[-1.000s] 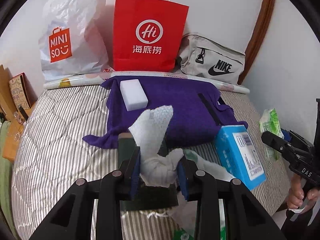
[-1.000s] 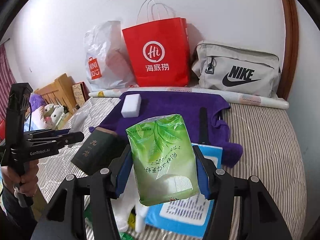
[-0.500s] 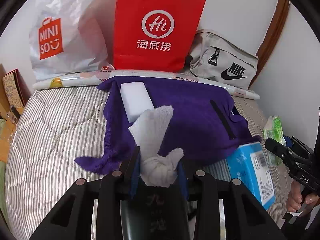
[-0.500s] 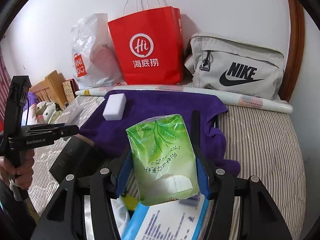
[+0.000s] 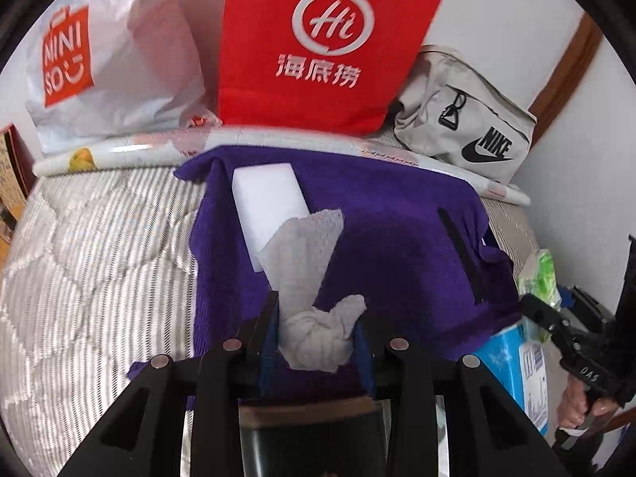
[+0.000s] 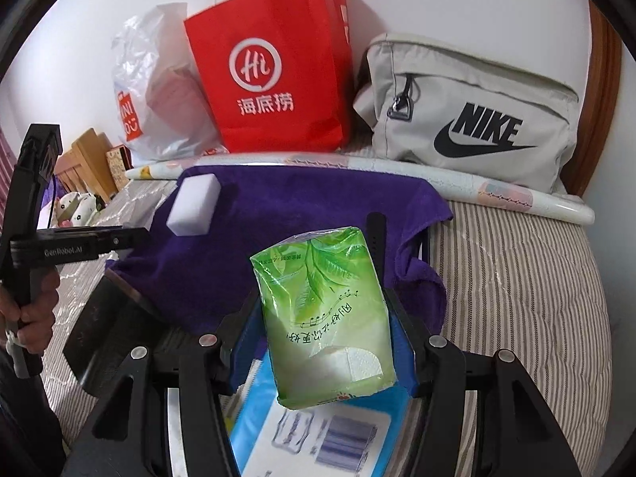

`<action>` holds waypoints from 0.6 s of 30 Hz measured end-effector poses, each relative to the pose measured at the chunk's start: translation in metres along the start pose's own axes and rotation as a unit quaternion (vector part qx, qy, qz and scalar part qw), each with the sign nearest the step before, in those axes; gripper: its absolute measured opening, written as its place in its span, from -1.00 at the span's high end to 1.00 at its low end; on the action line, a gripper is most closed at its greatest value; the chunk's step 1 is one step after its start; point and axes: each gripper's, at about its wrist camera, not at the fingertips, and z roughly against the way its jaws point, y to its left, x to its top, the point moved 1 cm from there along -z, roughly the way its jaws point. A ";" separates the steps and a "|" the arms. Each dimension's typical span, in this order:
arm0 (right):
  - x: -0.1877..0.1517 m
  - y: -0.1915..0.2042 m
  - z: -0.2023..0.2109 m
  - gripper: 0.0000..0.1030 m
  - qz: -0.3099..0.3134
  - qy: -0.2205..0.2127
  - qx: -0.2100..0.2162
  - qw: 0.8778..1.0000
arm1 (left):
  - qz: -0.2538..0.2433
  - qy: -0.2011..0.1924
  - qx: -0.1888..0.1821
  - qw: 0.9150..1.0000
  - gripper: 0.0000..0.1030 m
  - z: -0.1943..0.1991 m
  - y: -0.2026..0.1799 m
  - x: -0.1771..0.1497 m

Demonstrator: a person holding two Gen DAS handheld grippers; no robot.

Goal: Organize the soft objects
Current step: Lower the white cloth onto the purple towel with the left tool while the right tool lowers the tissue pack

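My left gripper [image 5: 316,340] is shut on a crumpled white paper towel [image 5: 310,278], held above the near edge of a purple towel [image 5: 397,238] spread on the striped bed. A white sponge block [image 5: 268,206] lies on the towel's far left part. My right gripper [image 6: 324,332] is shut on a green tissue pack [image 6: 326,318], held above the towel's [image 6: 278,230] near edge and a blue box [image 6: 318,437]. The sponge [image 6: 192,208] also shows in the right wrist view, with the left gripper's body [image 6: 59,246] at the left edge.
Against the wall stand a white Miniso bag [image 5: 99,59], a red paper bag [image 5: 318,47] and a grey Nike bag [image 6: 469,111], with a rolled sheet [image 6: 497,194] before them. A dark box [image 6: 107,326] lies left of the blue box. A black strap [image 5: 461,250] lies on the towel.
Both grippers have moved forward over the bed toward the purple towel and sunk a little, each keeping its load. The bags at the wall now look closer.
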 end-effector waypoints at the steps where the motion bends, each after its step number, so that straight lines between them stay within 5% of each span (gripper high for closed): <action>1: 0.001 -0.001 -0.004 -0.11 0.000 0.005 0.000 1.000 | 0.005 0.006 -0.002 1.000 0.37 -0.004 0.002 0.001; 18: 0.022 -0.008 -0.052 0.08 0.013 0.054 0.001 0.998 | 0.029 0.045 0.008 0.999 0.37 -0.042 0.017 0.009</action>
